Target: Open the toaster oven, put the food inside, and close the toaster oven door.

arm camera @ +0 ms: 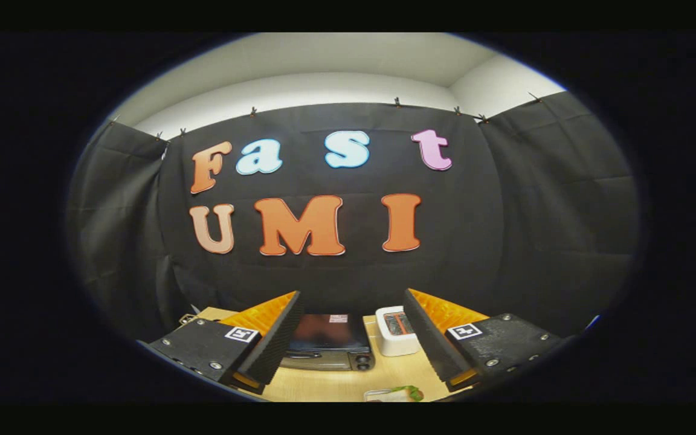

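My gripper (351, 338) is open, held high above a light wooden table (336, 383), its two fingers (278, 338) spread wide with nothing between them. Below and beyond the fingers stands the dark toaster oven (328, 343), seen from above and in front, its door shut and a handle and knobs along its front. Close to me on the table lies the food (405, 394), something green on a pale plate, only partly in sight.
A white toaster (397, 330) with a slot on top stands right of the oven, partly behind the right finger. Black cloth walls close the booth behind and to both sides of the table.
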Demonstrator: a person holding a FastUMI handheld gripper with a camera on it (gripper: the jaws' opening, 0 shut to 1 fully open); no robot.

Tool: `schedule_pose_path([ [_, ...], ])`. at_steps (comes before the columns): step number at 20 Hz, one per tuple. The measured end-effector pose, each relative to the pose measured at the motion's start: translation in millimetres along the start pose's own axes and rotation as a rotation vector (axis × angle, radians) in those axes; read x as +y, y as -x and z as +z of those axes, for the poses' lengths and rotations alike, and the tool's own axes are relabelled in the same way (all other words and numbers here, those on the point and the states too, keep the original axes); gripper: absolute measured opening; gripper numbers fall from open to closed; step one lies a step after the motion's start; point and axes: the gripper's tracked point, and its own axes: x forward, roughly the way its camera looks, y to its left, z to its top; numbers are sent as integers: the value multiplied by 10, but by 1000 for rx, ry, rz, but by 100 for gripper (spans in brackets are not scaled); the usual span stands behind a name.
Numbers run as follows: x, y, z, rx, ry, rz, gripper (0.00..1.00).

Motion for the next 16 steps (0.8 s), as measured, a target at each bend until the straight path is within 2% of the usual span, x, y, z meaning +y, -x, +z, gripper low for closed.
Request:
schedule_pose_path([
  [16, -254, -50, -160, 31, -10, -20, 98],
])
